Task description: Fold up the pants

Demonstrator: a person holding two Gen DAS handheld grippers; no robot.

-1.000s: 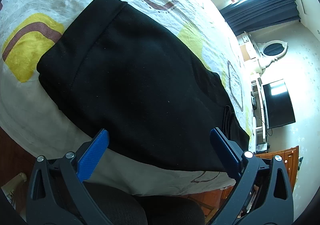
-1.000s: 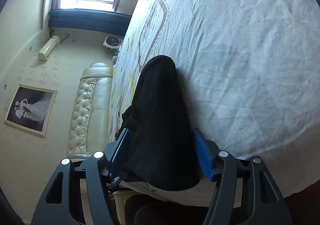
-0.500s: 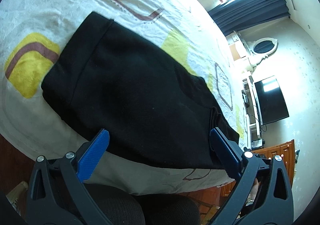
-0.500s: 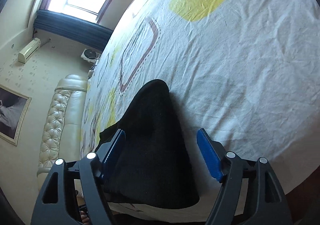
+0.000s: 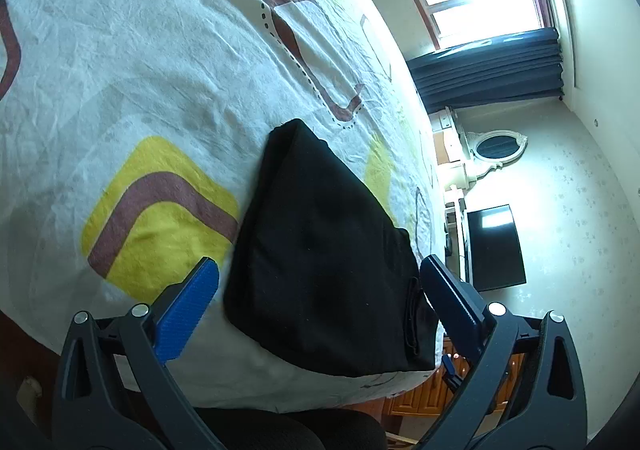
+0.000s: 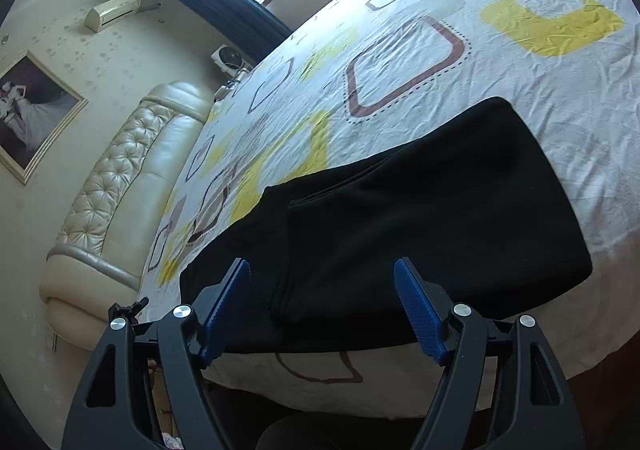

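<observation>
The black pants (image 5: 320,250) lie folded in a flat stack near the front edge of the bed (image 5: 160,69). My left gripper (image 5: 318,270) hovers over their near end with its blue pads wide apart and clear of the cloth. In the right wrist view the pants (image 6: 420,217) stretch across the sheet (image 6: 440,49), and a folded layer edge shows on their left part. My right gripper (image 6: 322,270) stands open above their near edge and holds nothing.
The sheet is white with yellow and brown shapes. A padded headboard (image 6: 120,177) closes one end of the bed. A TV (image 5: 496,246), a mirror dresser (image 5: 496,145) and a wooden cabinet (image 5: 420,398) stand beyond the other. A dark seat (image 5: 280,430) sits below the bed edge.
Both grippers drew back from the pants, which now look smaller. The right jaws widened off the cloth and the gripper rose and rolled. The left gripper swung sideways along the bed edge.
</observation>
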